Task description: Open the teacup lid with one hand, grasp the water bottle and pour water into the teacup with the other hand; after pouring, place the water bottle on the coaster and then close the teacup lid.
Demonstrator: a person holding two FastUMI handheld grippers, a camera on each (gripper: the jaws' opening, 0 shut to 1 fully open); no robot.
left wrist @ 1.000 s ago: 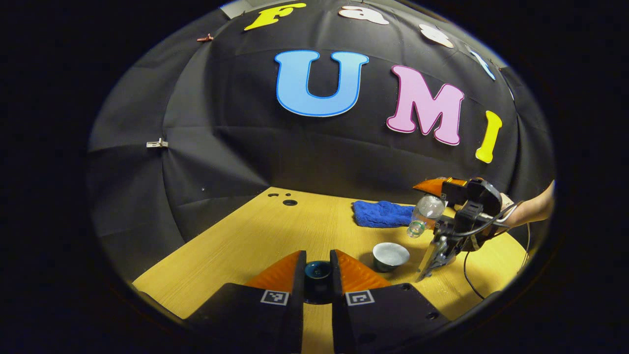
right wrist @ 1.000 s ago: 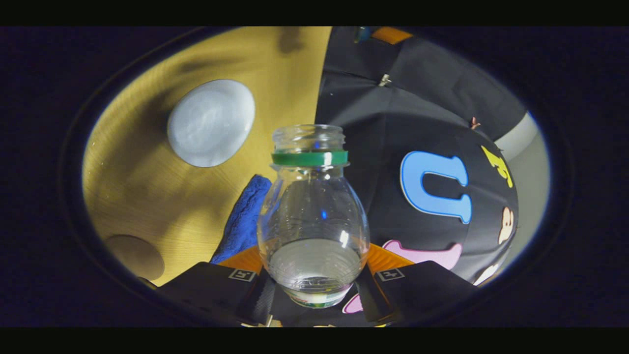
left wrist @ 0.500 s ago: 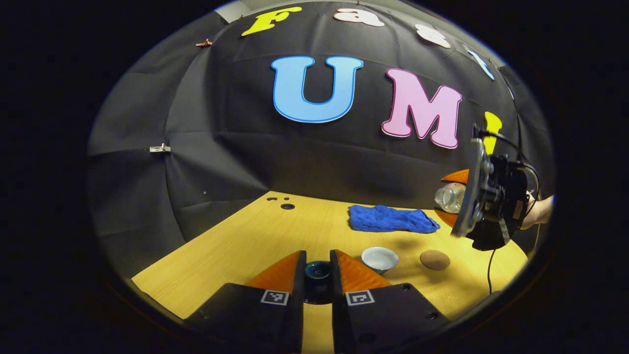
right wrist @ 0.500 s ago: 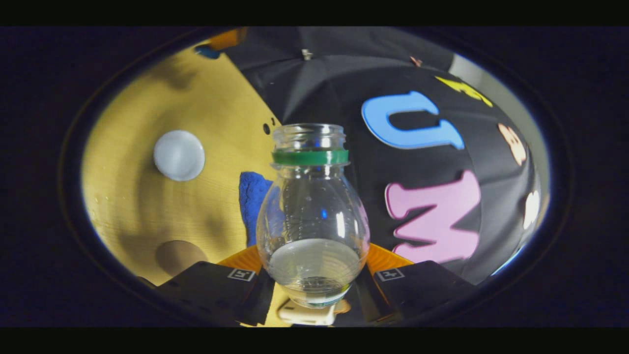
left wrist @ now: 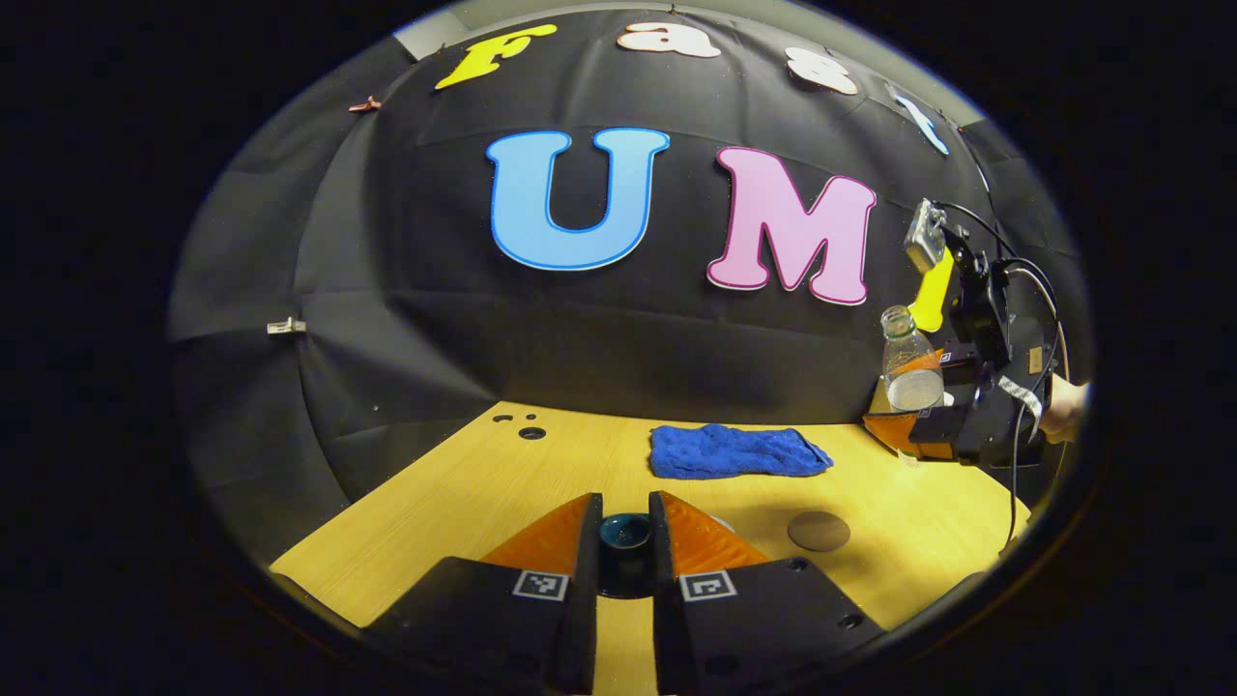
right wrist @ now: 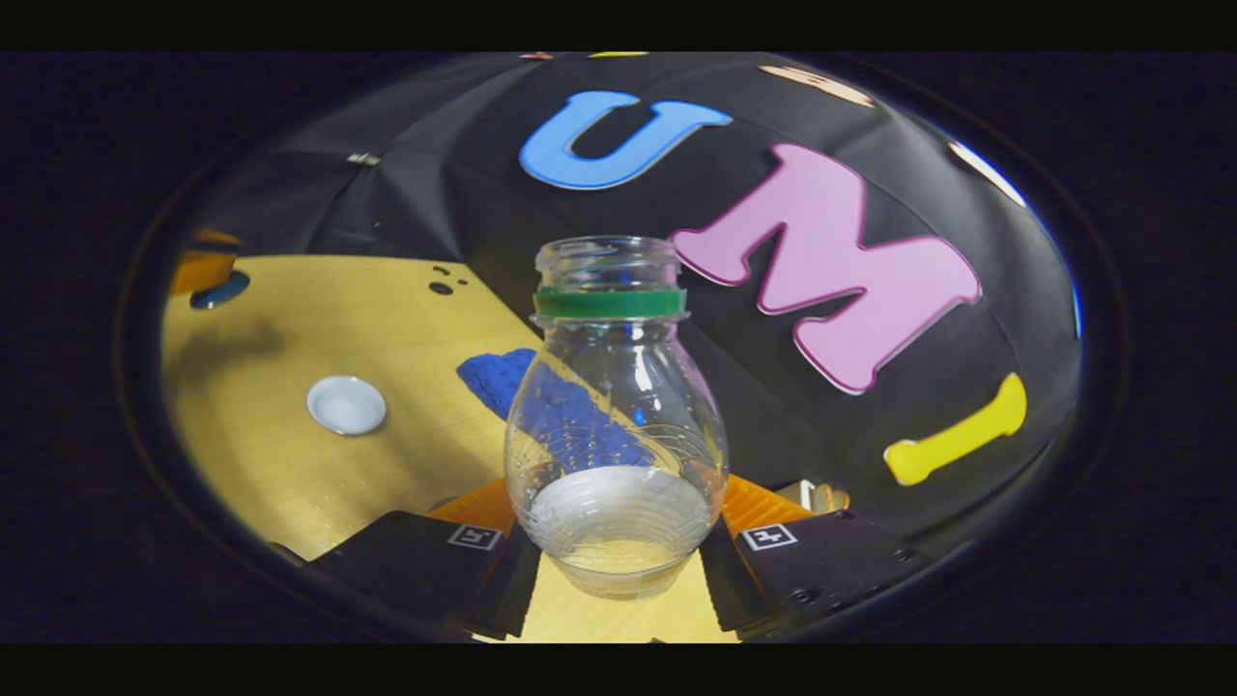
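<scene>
While the water bottle was held upright above the wooden table, its body was clamped between both fingers of the right gripper, and some water was seen in its lower part, with a green ring below the uncapped neck. In the left gripper view, the dark teacup lid was pinched between the fingers of the left gripper, which were closed on it just above the table. The white teacup was seen uncovered on the table, well apart from the bottle. The round brown coaster lay bare near the blue cloth.
</scene>
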